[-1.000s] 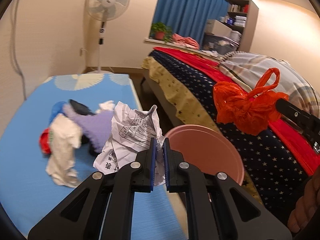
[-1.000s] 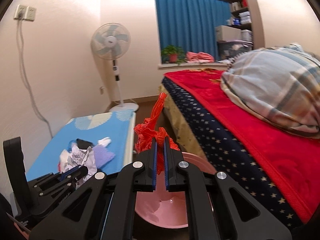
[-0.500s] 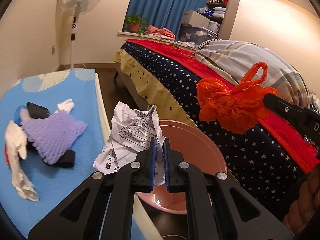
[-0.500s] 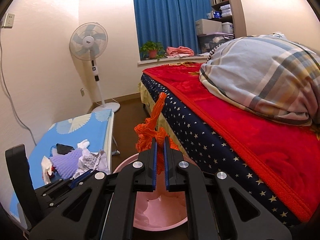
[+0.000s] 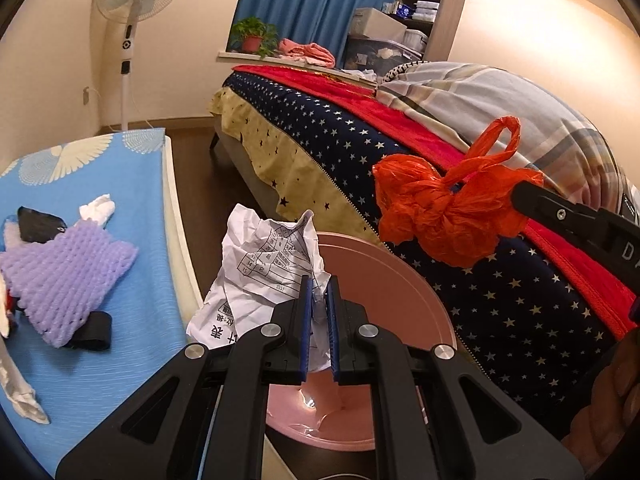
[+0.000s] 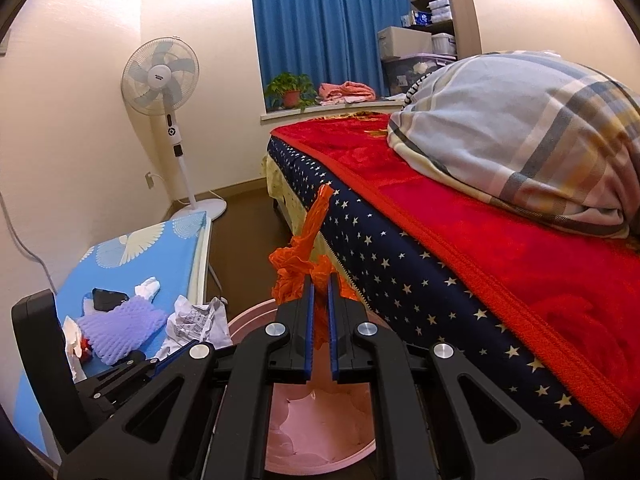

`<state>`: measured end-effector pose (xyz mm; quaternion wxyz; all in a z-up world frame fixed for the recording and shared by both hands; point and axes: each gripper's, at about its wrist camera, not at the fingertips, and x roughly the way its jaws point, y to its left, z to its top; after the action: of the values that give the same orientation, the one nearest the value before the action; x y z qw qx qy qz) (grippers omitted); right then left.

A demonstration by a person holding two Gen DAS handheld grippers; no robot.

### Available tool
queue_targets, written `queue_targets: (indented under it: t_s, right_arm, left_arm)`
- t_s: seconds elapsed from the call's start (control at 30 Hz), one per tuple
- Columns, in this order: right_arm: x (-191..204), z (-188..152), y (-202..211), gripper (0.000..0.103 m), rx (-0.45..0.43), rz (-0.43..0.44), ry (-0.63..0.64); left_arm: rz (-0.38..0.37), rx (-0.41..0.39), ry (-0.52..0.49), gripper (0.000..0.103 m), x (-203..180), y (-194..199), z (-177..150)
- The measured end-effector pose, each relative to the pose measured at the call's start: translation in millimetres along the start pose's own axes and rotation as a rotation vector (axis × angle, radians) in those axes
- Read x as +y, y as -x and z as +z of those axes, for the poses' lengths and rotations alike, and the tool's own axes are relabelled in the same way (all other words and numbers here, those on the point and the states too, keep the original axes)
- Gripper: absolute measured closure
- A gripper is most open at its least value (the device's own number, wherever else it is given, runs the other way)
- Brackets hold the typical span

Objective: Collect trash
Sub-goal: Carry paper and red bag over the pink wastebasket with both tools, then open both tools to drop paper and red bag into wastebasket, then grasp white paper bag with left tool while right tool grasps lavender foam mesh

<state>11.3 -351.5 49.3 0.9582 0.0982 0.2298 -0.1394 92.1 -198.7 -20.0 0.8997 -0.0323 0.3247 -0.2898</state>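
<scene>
Fingers of left gripper [image 5: 319, 298] clenched on crumpled white printed paper [image 5: 264, 268]; right gripper [image 6: 319, 300] clenched on orange plastic bag [image 6: 298, 268]. Both held above round pink plastic bin [image 5: 394, 280], likely for drop. Remaining trash on blue counter [image 5: 132, 184].

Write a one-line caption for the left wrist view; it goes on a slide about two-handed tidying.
Left gripper holds crumpled paper over pink bin; right gripper's orange bag alongside.
</scene>
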Motion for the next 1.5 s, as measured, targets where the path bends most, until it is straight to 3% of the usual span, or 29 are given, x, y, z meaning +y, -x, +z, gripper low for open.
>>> queue_targets:
  t_s: [0.3, 0.4, 0.5, 0.57, 0.67, 0.9, 1.27, 1.5]
  right_arm:
    - [1, -2, -6, 0.096, 0.002, -0.008, -0.008]
    - [-1, -2, -8, 0.092, 0.011, -0.008, -0.018]
    - [-3, -2, -9, 0.081, 0.02, -0.032, -0.025]
    - [-5, -3, -9, 0.074, 0.017, -0.044, -0.03]
    - [-5, -3, -7, 0.071, 0.011, -0.048, -0.031]
    - [1, -4, 0, 0.071, -0.009, -0.013, -0.031]
    - [27, -5, 18, 0.071, -0.067, 0.126, 0.012]
    - [58, -9, 26, 0.071, -0.081, 0.26, 0.064]
  left_arm:
    - [-0.011, 0.012, 0.0, 0.095, -1, -7, -1]
    - [-0.019, 0.017, 0.004, 0.093, -1, -8, -2]
    - [-0.015, 0.033, 0.013, 0.058, 0, -11, -4]
    - [-0.009, 0.039, 0.015, 0.058, 2, -11, -6]
    - [0.001, 0.036, 0.014, 0.058, 3, -8, -7]
    - [0.059, -0.006, 0.013, 0.058, 13, 14, -5]
    - [0.192, -0.118, 0.033, 0.058, 46, 72, -3]
    - [0.344, -0.181, 0.06, 0.058, 75, 114, -14]
